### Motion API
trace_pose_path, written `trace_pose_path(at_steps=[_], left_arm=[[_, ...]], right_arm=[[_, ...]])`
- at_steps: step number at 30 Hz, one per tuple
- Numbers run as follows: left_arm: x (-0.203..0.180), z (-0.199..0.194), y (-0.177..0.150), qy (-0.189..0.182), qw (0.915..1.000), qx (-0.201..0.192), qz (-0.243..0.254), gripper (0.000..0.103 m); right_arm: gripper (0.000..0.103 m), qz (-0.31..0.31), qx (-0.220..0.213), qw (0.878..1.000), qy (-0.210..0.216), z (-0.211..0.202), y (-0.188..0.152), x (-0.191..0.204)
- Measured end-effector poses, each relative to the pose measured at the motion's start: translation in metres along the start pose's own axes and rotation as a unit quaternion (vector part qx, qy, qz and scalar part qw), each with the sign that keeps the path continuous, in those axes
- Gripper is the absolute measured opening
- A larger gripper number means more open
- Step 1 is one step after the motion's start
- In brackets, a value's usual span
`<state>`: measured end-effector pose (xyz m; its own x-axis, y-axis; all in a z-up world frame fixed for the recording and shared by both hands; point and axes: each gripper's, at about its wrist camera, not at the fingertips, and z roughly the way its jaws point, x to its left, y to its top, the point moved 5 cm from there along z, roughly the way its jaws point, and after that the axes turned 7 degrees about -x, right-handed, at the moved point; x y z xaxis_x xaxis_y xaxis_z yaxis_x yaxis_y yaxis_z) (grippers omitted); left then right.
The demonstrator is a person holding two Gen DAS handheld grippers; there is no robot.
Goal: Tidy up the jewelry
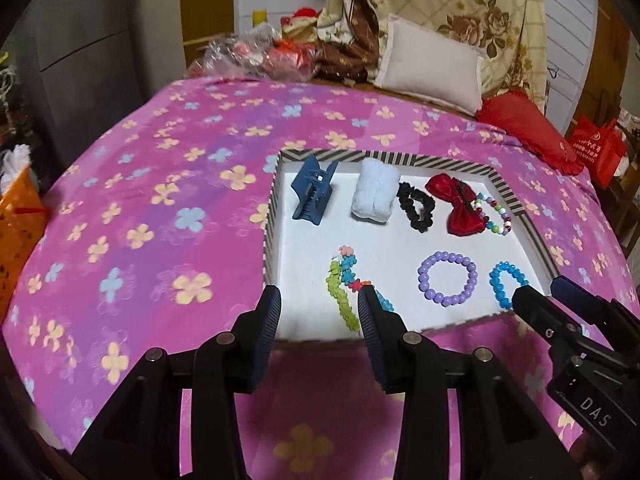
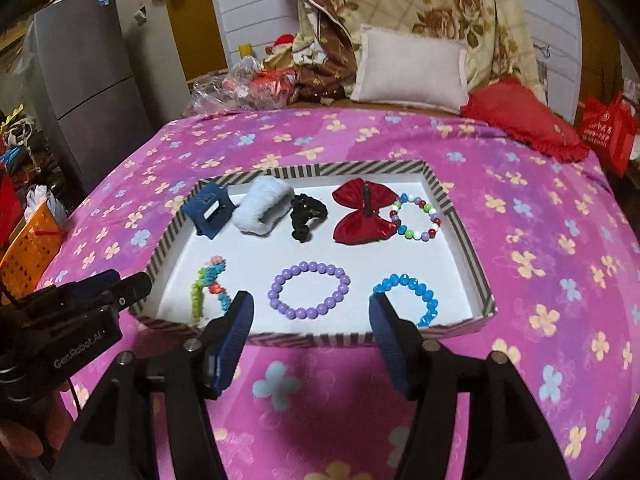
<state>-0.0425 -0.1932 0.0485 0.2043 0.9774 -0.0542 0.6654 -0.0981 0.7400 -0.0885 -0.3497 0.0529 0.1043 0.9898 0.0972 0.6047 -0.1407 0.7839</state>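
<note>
The pink flowered bedspread (image 2: 540,208) fills both views, with broad bare cloth left, right and nearer the camera than the striped tray (image 2: 460,216), which sits at the frame centre in the right wrist view. At the upper edge lie a pale pillow (image 2: 412,68) and a red cushion (image 2: 520,116); an orange basket (image 2: 28,248) stands at the far left.

The left gripper (image 1: 318,306) has its jaws moderately apart with nothing between them, hanging over the tray's near rim above the multicoloured flower bracelet (image 1: 342,284) without touching it. The right gripper (image 2: 310,312) stands wider, also empty, over the near rim with the purple bead bracelet (image 2: 308,290) seen in its gap and the blue bead bracelet (image 2: 412,296) beside its right finger. Each gripper appears at the edge of the other's view; one body reads "GenRobot.AI", the other "DAS".

Along the tray's far wall, left to right: a blue claw clip (image 2: 208,210), a pale fluffy scrunchie (image 2: 264,210), a black scrunchie (image 2: 306,212), a red bow (image 2: 362,214), and a mixed-colour bead bracelet (image 2: 416,218) touching the bow. White floor lies open in the tray's middle.
</note>
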Motion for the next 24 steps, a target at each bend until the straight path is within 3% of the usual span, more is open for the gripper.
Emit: trace_pose_path(at_steps=[6,24], left_arm=[[0.002,-0.031,0.001,0.013,0.9992,-0.038,0.001,0.031],[-0.007,-0.072,-0.005,0.021,0.9974,-0.068,0.011,0.031]], right_arm=[[0.067,0.003,-0.021,1.0,-0.003,-0.024,-0.001,0.006],[0.079,0.019,-0.043,0.999,-0.008,-0.059,-0.008,0.001]])
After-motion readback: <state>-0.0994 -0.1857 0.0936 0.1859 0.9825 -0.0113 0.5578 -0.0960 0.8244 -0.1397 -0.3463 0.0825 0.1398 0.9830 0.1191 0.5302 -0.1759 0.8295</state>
